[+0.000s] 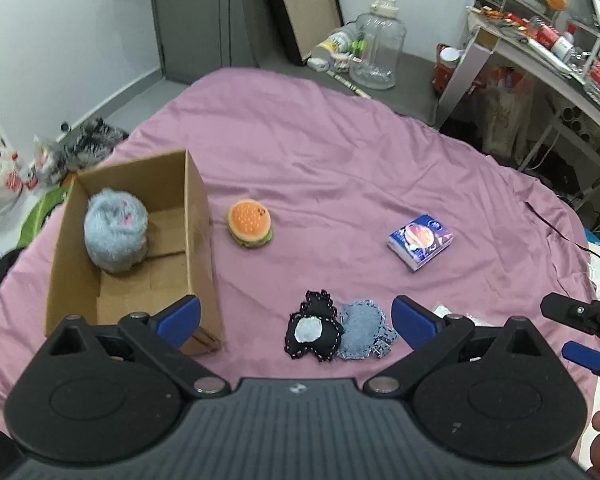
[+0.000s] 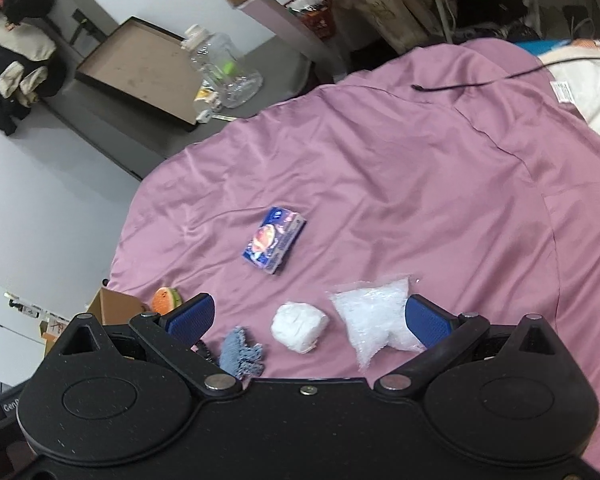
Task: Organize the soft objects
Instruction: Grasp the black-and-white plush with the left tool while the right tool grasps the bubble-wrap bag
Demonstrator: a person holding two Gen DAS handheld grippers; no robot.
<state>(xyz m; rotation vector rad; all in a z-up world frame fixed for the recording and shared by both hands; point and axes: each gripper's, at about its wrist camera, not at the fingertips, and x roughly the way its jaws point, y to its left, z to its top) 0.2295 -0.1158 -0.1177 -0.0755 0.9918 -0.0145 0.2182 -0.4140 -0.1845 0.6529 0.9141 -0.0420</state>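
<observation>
A cardboard box (image 1: 198, 220) stands on the pink bed sheet (image 1: 340, 160) and holds a fluffy grey plush (image 1: 115, 234). A burger plush (image 1: 249, 223) lies right of the box. A black fabric piece (image 1: 314, 327) and a denim fabric piece (image 1: 362, 329) lie between the fingers of my open, empty left gripper (image 1: 296, 318). A tissue pack (image 1: 420, 242) lies further right. In the right wrist view my right gripper (image 2: 308, 318) is open and empty above a white soft bundle (image 2: 299, 327) and a clear plastic bag (image 2: 374, 318). The tissue pack (image 2: 274, 239) and the denim piece (image 2: 240, 352) show there too.
The bed edge curves at the far side, with a clear jug (image 1: 378, 50) and clutter on the floor beyond. A cluttered desk (image 1: 548, 52) stands at the right. A black cable (image 2: 472, 84) lies on the sheet. Bags (image 1: 4, 184) lie left of the bed.
</observation>
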